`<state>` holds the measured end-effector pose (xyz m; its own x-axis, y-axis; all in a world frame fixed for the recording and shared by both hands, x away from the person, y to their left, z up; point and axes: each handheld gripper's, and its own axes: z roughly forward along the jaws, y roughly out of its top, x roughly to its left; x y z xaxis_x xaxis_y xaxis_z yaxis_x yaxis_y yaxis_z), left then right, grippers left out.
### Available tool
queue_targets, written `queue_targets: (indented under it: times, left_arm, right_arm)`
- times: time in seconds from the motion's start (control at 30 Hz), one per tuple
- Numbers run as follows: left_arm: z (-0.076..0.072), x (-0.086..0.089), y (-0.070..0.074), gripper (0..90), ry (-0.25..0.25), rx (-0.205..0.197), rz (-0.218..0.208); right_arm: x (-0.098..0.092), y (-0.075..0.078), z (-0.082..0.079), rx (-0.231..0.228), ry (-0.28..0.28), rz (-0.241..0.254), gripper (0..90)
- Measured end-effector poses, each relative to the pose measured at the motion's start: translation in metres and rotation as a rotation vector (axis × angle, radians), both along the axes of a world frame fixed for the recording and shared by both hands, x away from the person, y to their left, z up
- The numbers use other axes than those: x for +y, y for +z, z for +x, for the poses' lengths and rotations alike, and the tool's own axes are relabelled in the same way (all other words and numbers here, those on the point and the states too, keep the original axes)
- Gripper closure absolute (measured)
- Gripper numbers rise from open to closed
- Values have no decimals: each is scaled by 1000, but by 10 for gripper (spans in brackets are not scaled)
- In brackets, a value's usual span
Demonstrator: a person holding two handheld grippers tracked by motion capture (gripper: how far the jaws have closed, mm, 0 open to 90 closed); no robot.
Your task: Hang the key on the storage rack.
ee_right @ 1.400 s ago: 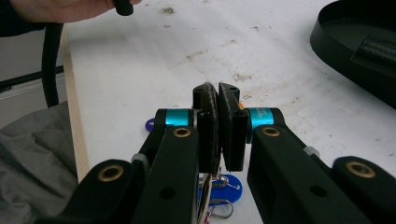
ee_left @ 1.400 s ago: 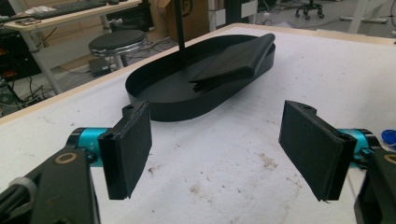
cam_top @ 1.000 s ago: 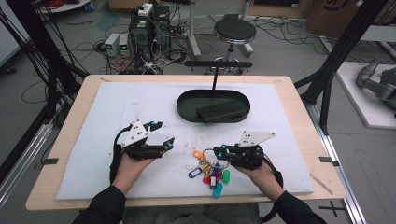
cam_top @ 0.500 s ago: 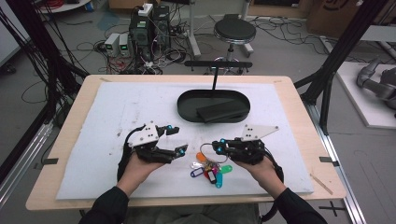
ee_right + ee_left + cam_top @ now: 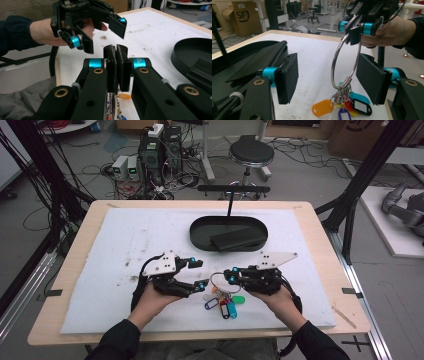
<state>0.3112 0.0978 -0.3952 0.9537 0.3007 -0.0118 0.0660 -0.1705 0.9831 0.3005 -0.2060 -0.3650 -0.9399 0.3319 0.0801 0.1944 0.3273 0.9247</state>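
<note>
**Key ring pinched on the right, left jaws closing around it — handover half done**

High view: I see the right gripper (image 5: 226, 274) clamped on the top of the key ring (image 5: 219, 281), ring lifted, the bunch of coloured key tags (image 5: 223, 304) hanging down to the white mat (image 5: 125, 245) between the two hands. Left gripper (image 5: 199, 274) sits just beside the ring, jaws apart. The black tray (image 5: 200, 227) behind is well apart from all this and holds a flat black block (image 5: 237, 240); no keys in it.

Left gripper view: the ring (image 5: 344, 62) stands upright between my left pads (image 5: 287, 77). The jaws have just been closing but are wide yet; the right-hand pad looks very near the wire, and I can't tell if it touches. Nothing gripped on this side. Tags (image 5: 322, 107) dangle just off the mat.

Right gripper view: right jaws fully shut, pads (image 5: 117, 53) pressed together on the ring; chain links visible below.

My read: pick-up done. Left: second grip, then whatever follows, possibly working a tag off or moving the bunch to the tray.
</note>
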Motion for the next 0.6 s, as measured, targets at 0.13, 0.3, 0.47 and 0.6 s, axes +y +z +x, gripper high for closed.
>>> queue_targets:
  times: [0.13, 0.3, 0.47, 0.6]
  left_arm:
    - [-1, -6, -1, 392, -25, -9, 13]
    - [-2, -13, -2, 471, -52, -19, 31]
    - [-2, -17, -4, 572, -77, -37, 51]
    - [-2, -18, -4, 646, -80, -41, 60]
  right_arm:
    - [2, 1, -1, 0, 13, 0, 878]
    - [4, 1, -1, -2, 26, 0, 879]
    - [4, 1, -2, 1, 33, -1, 878]
    - [5, 1, -2, 2, 39, -3, 878]
